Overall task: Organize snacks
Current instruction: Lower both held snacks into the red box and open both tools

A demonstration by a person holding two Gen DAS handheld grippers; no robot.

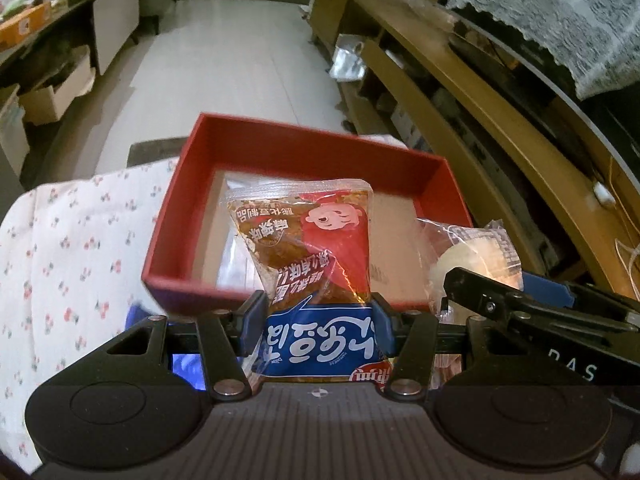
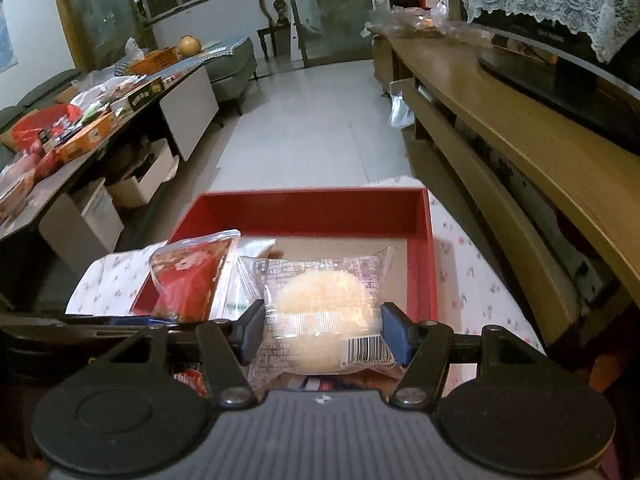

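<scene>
- Left wrist view: the left gripper (image 1: 318, 308) is seen with its blue pads closed narrowly on a red and blue snack packet (image 1: 316, 264), which is pinched at its sides and held up in front of the camera.
- The packet is held over the near wall of the red box (image 1: 288, 142); whether it touches that wall cannot be told.
- The red box is set on a floral cloth (image 1: 68, 264); its pale floor is largely bare, with a clear wrapper (image 1: 236, 264) lying behind the held packet.
- To the right of the red box, the right gripper (image 1: 472, 280) is partly seen, with a clear-wrapped round pastry (image 1: 476, 252) at its tip.
- Right wrist view: the right gripper (image 2: 322, 322) is seen clamped on the clear-wrapped round pastry (image 2: 320, 304), the pads pressing the wrapper on both sides.
- The pastry is held above the near part of the red box (image 2: 320, 210).
- At the box's near left corner, the red and blue snack packet (image 2: 188, 276) is seen, with part of the left gripper (image 2: 132, 322) below it.
- The floral cloth (image 2: 472, 276) is seen under and to the right of the box.
- Left of the box, well apart, a cluttered low table (image 2: 92, 120) is noted; to the right, a wooden cabinet (image 2: 520, 140).
</scene>
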